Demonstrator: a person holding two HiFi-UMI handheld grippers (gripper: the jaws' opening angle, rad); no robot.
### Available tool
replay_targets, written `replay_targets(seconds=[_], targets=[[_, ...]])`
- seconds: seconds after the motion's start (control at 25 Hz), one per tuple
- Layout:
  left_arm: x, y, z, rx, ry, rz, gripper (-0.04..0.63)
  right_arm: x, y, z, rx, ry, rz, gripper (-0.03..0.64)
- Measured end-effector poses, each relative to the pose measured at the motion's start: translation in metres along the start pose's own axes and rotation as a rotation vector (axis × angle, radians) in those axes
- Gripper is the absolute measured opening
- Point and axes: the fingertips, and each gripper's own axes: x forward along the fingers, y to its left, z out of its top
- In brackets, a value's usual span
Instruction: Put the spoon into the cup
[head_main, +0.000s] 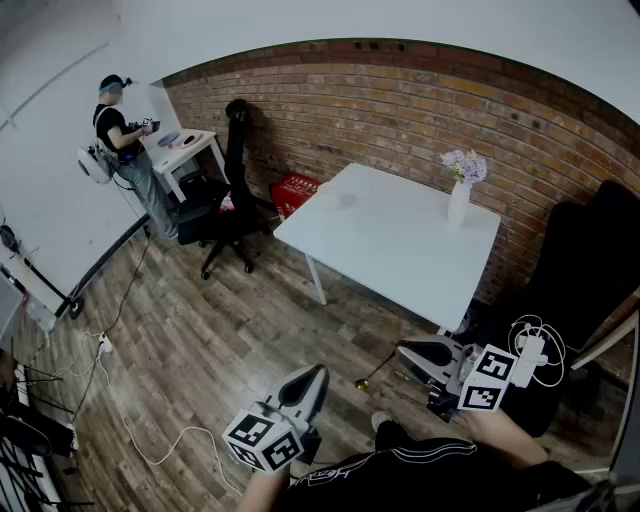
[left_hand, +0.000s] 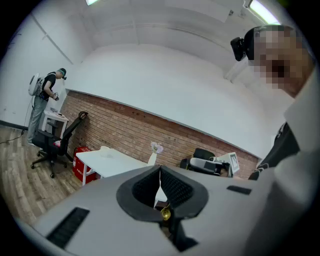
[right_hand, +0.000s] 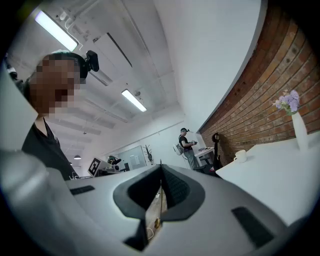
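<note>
- While the white worktop (head_main: 400, 240) stands well apart from the person, across the wood floor and against the brick wall, the task looks only partly done. The worktop carries a vase of flowers (head_main: 459, 203) at its far right side and the cup toward its far left corner.
- Held low over the floor close to the person's body, the right tool (head_main: 405, 351) has its jaws drawn together on the handle end of the spoon. Its own view shows only a thin sliver between the pads.
- Lower and to the left, the left tool (head_main: 318, 375) points up toward the worktop. Its jaws are closed on each other and nothing appears to be held.
- Small and white, the cup (right_hand: 240, 155) sits upright on the worktop, well apart from both tools. Its inside cannot be seen.
- Gold and slim, the spoon (head_main: 375, 368) slants down and left from the right tool's tips, bowl end lowest, above the floor.
- Judged from this, the pickup is done. What is left is to carry the spoon to the worktop, line it up over the cup, lower it in and let go.
</note>
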Motion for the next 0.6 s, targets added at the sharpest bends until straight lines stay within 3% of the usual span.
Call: replay_targets(seconds=[0.6], targets=[[0.037,0.032,-0.001,-0.031,0.023,0.013,0.006,0.018,-0.049,0.002,0.046,0.003,-0.028,-0.002]])
